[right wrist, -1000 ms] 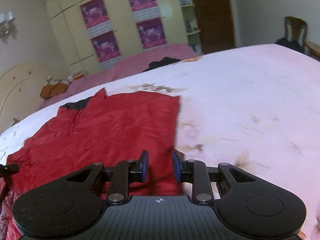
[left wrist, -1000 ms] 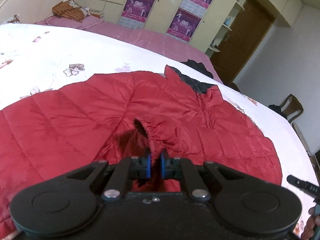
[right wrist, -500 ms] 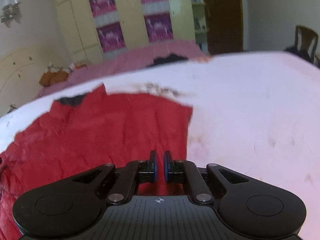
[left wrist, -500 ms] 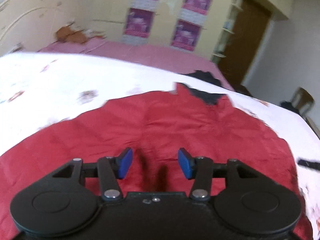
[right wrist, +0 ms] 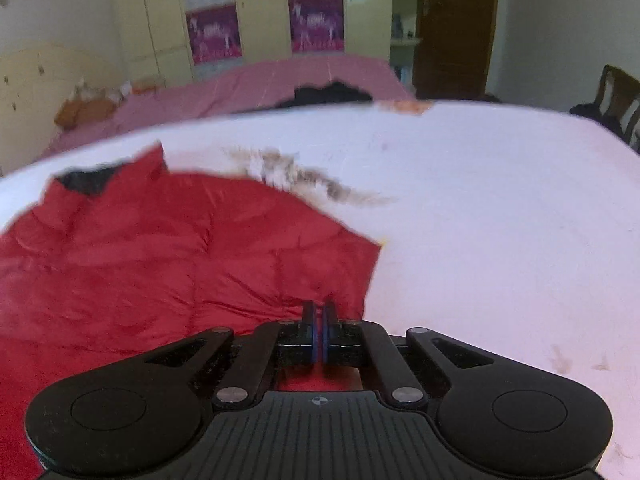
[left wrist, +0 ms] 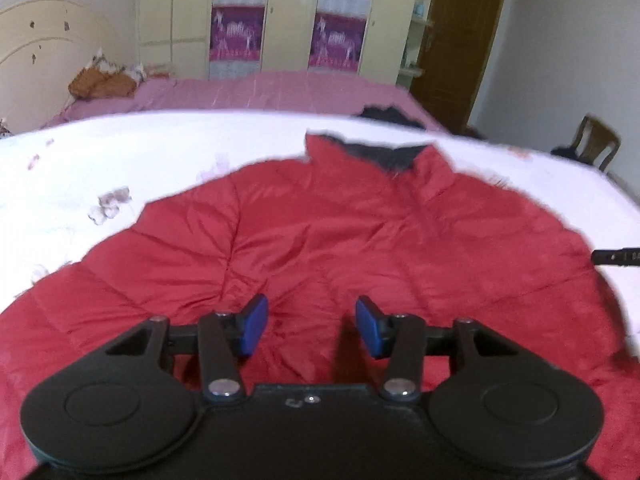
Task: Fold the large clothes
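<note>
A large red padded jacket (left wrist: 320, 240) lies spread on the white floral bed sheet (left wrist: 120, 152), its black-lined collar (left wrist: 384, 152) at the far side. My left gripper (left wrist: 312, 326) is open and empty, just above the jacket's middle. In the right wrist view the jacket (right wrist: 160, 248) fills the left half. My right gripper (right wrist: 319, 330) is shut on the jacket's fabric near its right edge. The tip of the right gripper (left wrist: 616, 258) shows at the right edge of the left wrist view.
A pink bed (left wrist: 260, 88) lies beyond, with an orange-brown bundle (left wrist: 104, 82) at its head and a black garment (right wrist: 328, 94) at its foot. Yellow wardrobes with purple posters (left wrist: 280, 16), a brown door (left wrist: 460, 40) and a wooden chair (left wrist: 596, 144) stand behind.
My left gripper let go of the red sleeve cuff, opened wide and lifted. My right gripper closed on the jacket's right edge. Both views tilted up.
</note>
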Tool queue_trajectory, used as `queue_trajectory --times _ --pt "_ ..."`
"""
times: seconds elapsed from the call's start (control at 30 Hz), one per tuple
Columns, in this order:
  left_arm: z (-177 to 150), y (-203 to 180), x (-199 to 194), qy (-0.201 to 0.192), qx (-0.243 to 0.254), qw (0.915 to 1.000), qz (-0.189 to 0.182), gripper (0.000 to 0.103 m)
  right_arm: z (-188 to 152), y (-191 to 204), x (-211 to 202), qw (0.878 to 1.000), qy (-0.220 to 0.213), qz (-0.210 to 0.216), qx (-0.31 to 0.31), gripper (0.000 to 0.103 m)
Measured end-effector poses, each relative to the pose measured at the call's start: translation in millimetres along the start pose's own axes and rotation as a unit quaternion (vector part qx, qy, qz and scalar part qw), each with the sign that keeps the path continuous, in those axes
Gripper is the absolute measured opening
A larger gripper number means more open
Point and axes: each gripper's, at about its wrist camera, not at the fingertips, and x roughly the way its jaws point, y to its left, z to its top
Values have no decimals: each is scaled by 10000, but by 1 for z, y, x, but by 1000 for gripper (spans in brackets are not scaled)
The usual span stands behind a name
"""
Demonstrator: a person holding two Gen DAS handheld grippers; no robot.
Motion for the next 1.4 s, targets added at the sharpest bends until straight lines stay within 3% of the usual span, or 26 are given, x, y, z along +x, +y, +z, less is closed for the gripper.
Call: queue_trajectory --times 0.13,0.27,0.37,0.47,0.5,0.53,0.57,0.63,0.73,0.8,0.93,1.1,1.17,1.27,1.3,1.33,1.4 --pt "-16 -12 -20 -39 -119 9999 -70 49 -25 13 -36 9995 -74 257 -151 0" --pt "-33 -16 -2 256 -152 9996 36 49 -49 23 -16 9987 427 52 -279 0" --pt "-29 -15 0 291 -207 9993 115 50 -46 24 -18 9990 401 -8 -191 0" --pt "-30 -9 -17 75 -433 9990 94 73 -41 26 -43 9999 24 -16 -101 3" --pt "-31 -6 -26 -4 -513 9986 110 82 -41 27 -51 9999 -88 -74 -64 9" --pt "-34 -3 -35 -78 -552 9982 212 87 -41 27 -59 9997 -189 -135 -31 45" --pt "-37 0 -43 -113 -584 9976 345 90 -42 27 -67 9993 -341 -167 -34 72" --pt "-45 14 -60 -132 -768 9960 439 90 -47 30 -82 9984 -548 -94 -118 72" --pt "-67 45 -91 -179 -1283 9897 607 86 -56 36 -97 9984 -531 48 -165 72" --pt "-86 68 -112 -187 -1696 9817 843 74 -63 40 -102 9985 -495 118 -193 71" --pt "-134 121 -163 -334 -3023 9469 1041 69 -76 51 -105 9988 -331 263 -253 67" --pt "-183 169 -220 -800 -4277 8899 1369 69 -80 72 -100 9978 -198 452 -432 67" --pt "-200 186 -234 -1030 -4844 8574 1402 68 -79 83 -98 9969 -214 519 -545 67" --pt "-230 207 -248 -1503 -5689 7987 1258 60 -76 101 -97 9956 -275 616 -658 67" --pt "-237 211 -249 -1610 -5856 7858 1174 54 -74 106 -98 9952 -292 657 -670 67" --pt "-242 216 -249 -1692 -5983 7753 1109 52 -73 109 -97 9949 -298 682 -681 67" --pt "-243 224 -247 -1826 -6026 7694 1071 52 -72 117 -97 9946 -313 701 -701 67"
